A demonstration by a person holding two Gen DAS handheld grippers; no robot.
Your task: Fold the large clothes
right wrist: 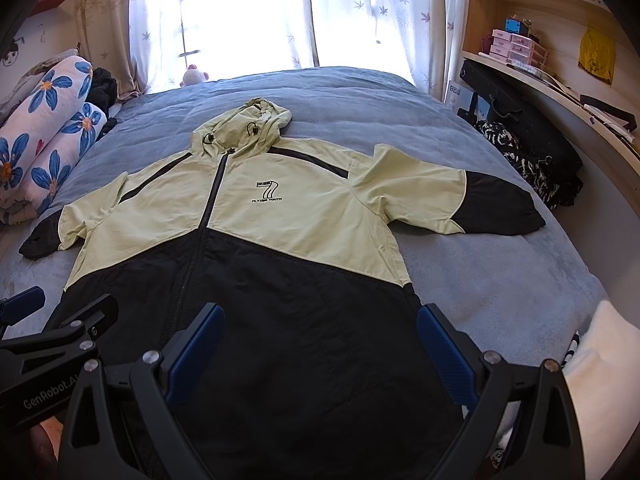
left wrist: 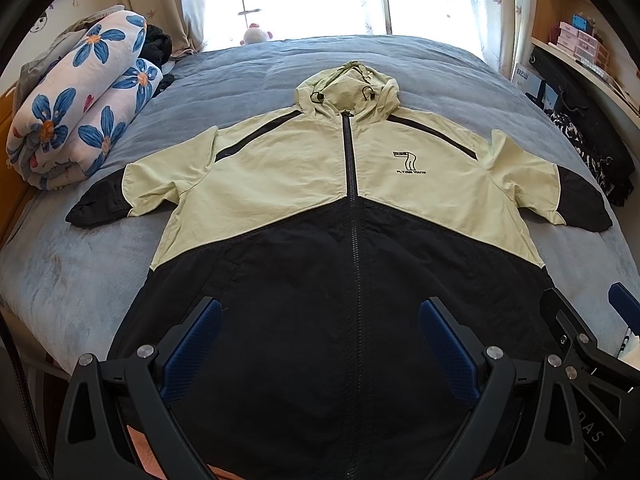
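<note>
- At the bottom of the left wrist view we see our left gripper (left wrist: 320, 344), its blue-padded jaws spread wide and holding nothing, poised over the black lower half of the jacket.
- At the bottom of the right wrist view, our right gripper (right wrist: 318, 346) is likewise spread apart and empty, over the same dark hem area; each gripper shows at the other view's lower edge.
- The pale green and black zip-up hooded windbreaker jacket (left wrist: 348, 184) lies flat and face up in the middle of the frame, zipped closed, both sleeves stretched out sideways, hood pointing toward the window.
- It rests on the grey-blue bedspread (left wrist: 72, 264) that fills the centre of both views.
- At the upper left, a folded white quilt with blue flowers (left wrist: 80, 100) sits on the bed edge, well apart from the jacket.
- At the upper right, a curved wooden shelf (right wrist: 560, 84) carries small stacked pink and white drawer boxes (right wrist: 514, 46); we cannot tell what is inside them.
- Farthest off, white leaf-print curtains (right wrist: 348, 8) cover the bright window.
</note>
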